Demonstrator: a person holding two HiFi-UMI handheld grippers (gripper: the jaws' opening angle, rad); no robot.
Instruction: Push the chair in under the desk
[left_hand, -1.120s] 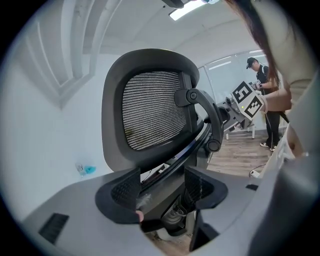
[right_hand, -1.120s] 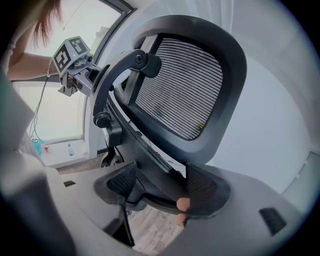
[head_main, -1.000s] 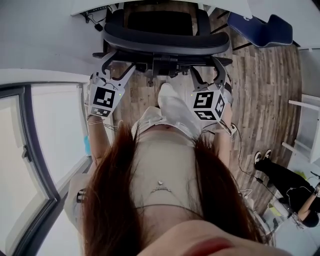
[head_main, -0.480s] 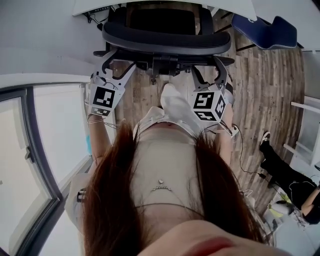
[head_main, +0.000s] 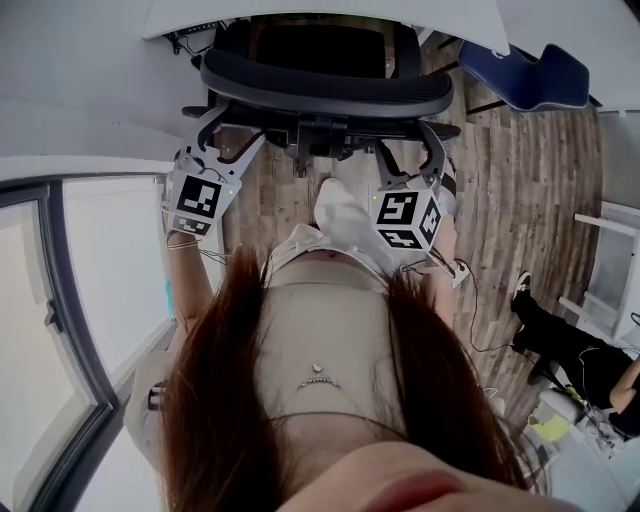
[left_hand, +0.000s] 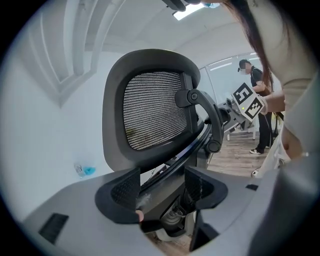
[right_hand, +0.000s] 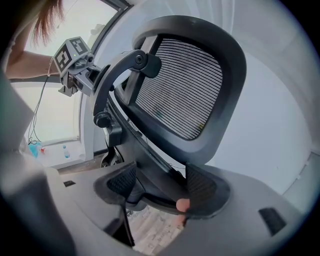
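Head view looks down on a black mesh-backed chair (head_main: 325, 90) at 12 o'clock. Its backrest is turned towards the person, and its seat runs up to the near edge of the white desk (head_main: 460, 14). How far the seat reaches beneath that edge I cannot tell.

At 9 o'clock of the chair a white wall (head_main: 80, 90) stands close, with a glass panel (head_main: 100, 290) nearer the person at 8 o'clock. At 3 o'clock the wood floor (head_main: 530, 200) lies open. A blue padded object (head_main: 525, 68) sits near the chair at 1 o'clock, just beside the desk's right corner. Cables (head_main: 190, 38) hang under the desk at 11 o'clock. Another person (head_main: 570, 350) in dark clothes is well apart at 4 o'clock, near white shelving (head_main: 612, 250).

The left gripper (head_main: 232, 125) meets the back of the chair on its left side, below the backrest rim, and the right gripper (head_main: 410, 140) does likewise on the right side. Left gripper view shows its jaws spread wide, with the dark frame bar under the mesh backrest passing between the two ribbed pads (left_hand: 125, 186). Whether either pad presses on the bar I cannot tell. Right gripper view shows much the same: jaws spread, with the chair's curved back support running between the pads (right_hand: 202, 187) and not pinched by them.
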